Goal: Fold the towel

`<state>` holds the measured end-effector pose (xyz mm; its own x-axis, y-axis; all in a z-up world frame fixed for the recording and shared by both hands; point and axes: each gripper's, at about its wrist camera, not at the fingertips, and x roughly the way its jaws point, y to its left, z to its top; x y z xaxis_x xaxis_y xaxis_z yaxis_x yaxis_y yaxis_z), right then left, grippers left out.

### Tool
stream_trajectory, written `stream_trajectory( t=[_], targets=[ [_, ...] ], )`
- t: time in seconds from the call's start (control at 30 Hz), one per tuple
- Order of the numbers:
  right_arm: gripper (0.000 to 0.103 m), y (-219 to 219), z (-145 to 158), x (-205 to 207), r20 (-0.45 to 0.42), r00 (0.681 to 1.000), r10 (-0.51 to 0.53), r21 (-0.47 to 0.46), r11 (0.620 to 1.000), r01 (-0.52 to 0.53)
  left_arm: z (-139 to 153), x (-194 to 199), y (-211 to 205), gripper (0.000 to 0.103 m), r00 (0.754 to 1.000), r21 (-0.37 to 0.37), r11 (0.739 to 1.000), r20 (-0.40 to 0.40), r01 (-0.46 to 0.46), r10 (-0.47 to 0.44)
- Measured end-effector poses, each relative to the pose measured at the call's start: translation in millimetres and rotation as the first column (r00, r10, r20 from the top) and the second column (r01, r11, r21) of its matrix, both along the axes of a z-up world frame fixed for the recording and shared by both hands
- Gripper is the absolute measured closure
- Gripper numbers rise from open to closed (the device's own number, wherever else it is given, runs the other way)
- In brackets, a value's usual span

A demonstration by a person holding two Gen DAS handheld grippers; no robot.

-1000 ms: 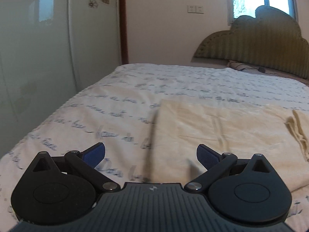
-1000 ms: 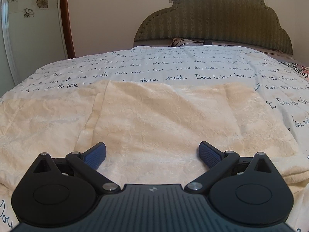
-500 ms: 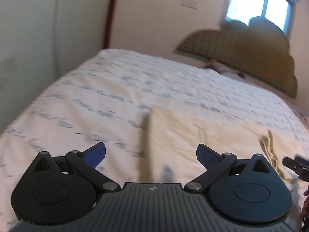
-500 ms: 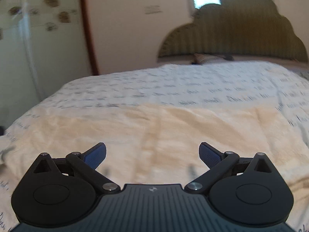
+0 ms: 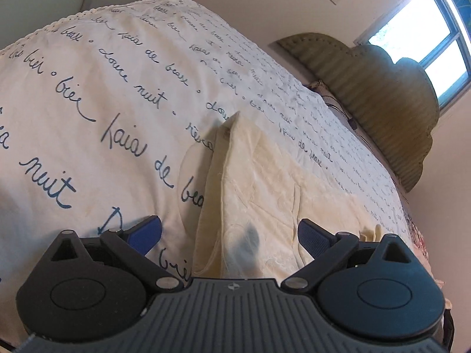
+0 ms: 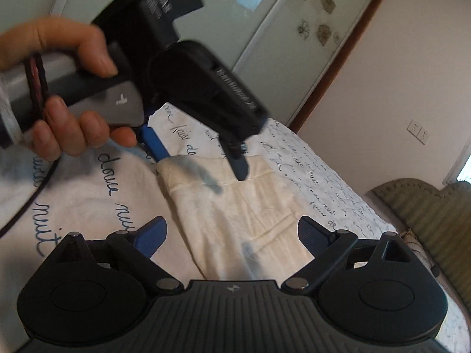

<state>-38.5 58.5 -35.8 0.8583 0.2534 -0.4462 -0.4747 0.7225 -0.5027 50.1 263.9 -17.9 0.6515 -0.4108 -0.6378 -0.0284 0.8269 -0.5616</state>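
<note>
A cream towel [image 5: 265,182] lies on a white bedspread [image 5: 88,88] scrawled with dark-blue handwriting — behind it, an olive ribbed headboard [image 5: 382,88].

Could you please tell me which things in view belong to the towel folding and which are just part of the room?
Part of the job:
- cream towel
- left hand-held gripper, open at the towel's edge
- right hand-held gripper, open over the towel

Just there:
- lettered bedspread
- green headboard
- window
- wall sockets
</note>
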Motion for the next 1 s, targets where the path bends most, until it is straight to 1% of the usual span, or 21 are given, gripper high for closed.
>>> stream_trajectory(
  t=[0.07, 0.1, 0.13, 0.17, 0.23, 0.27, 0.3, 0.37, 0.47, 0.53, 0.6, 0.67, 0.8, 0.87, 0.9, 0.93, 0.97, 1.0],
  targets=[
    [0.006, 8.2, -7.0, 11.7, 0.048, 0.997, -0.055, -0.050, 0.997, 0.058, 0.6, -0.2, -2.4, 0.003, 1.000, -0.011, 1.000, 0.000, 0.019, -0.019],
    [0.006, 9.9, -7.2, 16.5, 0.086, 0.992, -0.091, -0.053, 0.994, 0.096, 0.2, 2.9, -4.9, 0.003, 1.000, -0.025, 0.999, 0.000, 0.030, -0.030],
    [0.004, 8.1, -3.8, 20.2, 0.105, 0.986, -0.126, -0.027, 0.991, 0.129, 0.1, 4.6, -5.5, 0.003, 0.999, -0.040, 0.998, 0.000, 0.040, -0.040],
    [0.002, 2.9, 1.9, 24.4, 0.102, 0.982, -0.161, 0.024, 0.987, 0.160, -0.3, 5.3, -5.8, 0.003, 0.999, -0.055, 0.998, -0.003, 0.044, -0.044],
    [0.002, -10.9, 13.5, 32.6, 0.050, 0.976, -0.211, 0.143, 0.969, 0.202, -2.7, 7.1, -4.5, 0.003, 0.999, -0.084, 0.996, -0.011, 0.043, -0.044],
    [0.002, -17.5, 16.8, 38.0, 0.009, 0.976, -0.216, 0.182, 0.960, 0.211, -4.0, 8.9, -4.3, 0.003, 0.999, -0.105, 0.994, -0.014, 0.042, -0.044],
    [0.002, -20.6, 16.9, 41.3, -0.026, 0.977, -0.211, 0.196, 0.958, 0.211, -4.6, 10.0, -4.0, 0.003, 0.999, -0.123, 0.991, -0.018, 0.043, -0.046],
    [0.002, -22.6, 14.8, 43.3, -0.056, 0.977, -0.206, 0.202, 0.956, 0.213, -4.4, 13.5, -5.9, 0.003, 0.998, -0.148, 0.988, -0.016, 0.050, -0.053],
    [0.002, -13.4, 6.6, 33.5, -0.036, 0.986, -0.163, 0.146, 0.975, 0.167, -4.2, 18.2, -9.1, 0.005, 0.998, -0.196, 0.979, -0.019, 0.053, -0.058],
    [0.002, -4.1, -1.1, 23.4, -0.017, 0.994, -0.112, 0.103, 0.988, 0.113, -4.0, 19.7, -8.8, 0.005, 0.999, -0.229, 0.973, -0.018, 0.032, -0.037],
    [0.002, 3.7, -8.9, 16.3, 0.009, 0.997, -0.075, 0.067, 0.995, 0.075, -3.1, 20.2, -6.3, 0.008, 1.000, -0.263, 0.965, -0.008, 0.014, -0.017],
    [0.003, 10.8, -14.8, 13.2, 0.049, 0.997, -0.066, 0.030, 0.997, 0.064, -2.5, 21.0, -3.7, 0.013, 1.000, -0.290, 0.957, -0.001, 0.003, -0.003],
    [0.003, 19.3, -18.2, 24.0, 0.094, 0.992, -0.086, -0.007, 0.996, 0.087, -1.3, 24.9, -5.4, 0.014, 1.000, -0.280, 0.960, -0.010, 0.008, -0.012],
    [0.003, 23.1, -20.1, 26.5, 0.120, 0.991, -0.064, -0.025, 0.997, 0.067, 0.9, 25.7, -6.8, 0.012, 1.000, -0.268, 0.963, -0.007, 0.023, -0.025],
    [0.006, 26.8, -23.8, 27.6, 0.133, 0.990, -0.047, -0.053, 0.997, 0.054, 1.7, 27.0, -7.5, 0.010, 0.999, -0.265, 0.964, -0.011, 0.026, -0.030],
    [0.013, 32.1, -29.3, 27.3, 0.151, 0.988, -0.031, -0.100, 0.994, 0.046, 1.5, 28.8, -7.9, 0.008, 0.999, -0.267, 0.963, -0.017, 0.029, -0.035],
    [0.018, 37.1, -34.5, 26.3, 0.158, 0.987, -0.012, -0.149, 0.988, 0.036, 0.2, 31.6, -8.2, 0.006, 0.999, -0.272, 0.962, -0.025, 0.031, -0.040],
    [0.034, 39.8, -37.4, 26.9, 0.153, 0.988, 0.001, -0.171, 0.985, 0.026, -1.6, 34.6, -8.4, 0.005, 0.998, -0.276, 0.961, -0.039, 0.030, -0.043]
  ],
)
